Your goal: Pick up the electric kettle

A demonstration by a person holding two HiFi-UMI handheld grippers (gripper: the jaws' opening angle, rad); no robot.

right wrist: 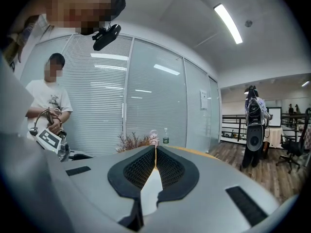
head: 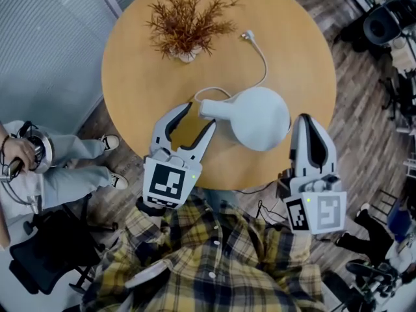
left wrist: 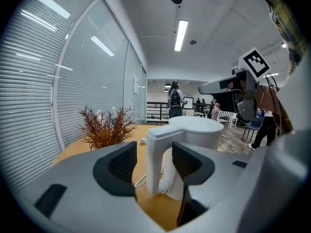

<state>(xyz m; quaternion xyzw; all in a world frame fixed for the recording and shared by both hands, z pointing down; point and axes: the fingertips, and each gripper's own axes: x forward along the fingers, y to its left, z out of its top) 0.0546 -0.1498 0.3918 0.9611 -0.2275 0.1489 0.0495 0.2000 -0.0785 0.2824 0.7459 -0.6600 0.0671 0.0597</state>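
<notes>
Straddling the handle (left wrist: pixel 156 154) of the electric kettle (head: pixel 260 117) at frame centre, the left gripper (head: pixel 199 115) is standing wide open, pads not clamping; the right gripper (head: pixel 307 119), lower right, is sitting closed and empty.

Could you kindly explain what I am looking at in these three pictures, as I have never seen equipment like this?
There is no robot here: a person holds a gripper in each hand. The head view looks down from a camera on the person's head; the two gripper views come from cameras riding on each gripper, looking along its jaws. On the round wooden table stand a white electric kettle with its cord and a dried plant. The left gripper has its jaws open around the kettle's handle, not pressing on it. The right gripper, jaws shut and empty, hovers beside the kettle near the table's edge. Nothing is held yet.
</notes>
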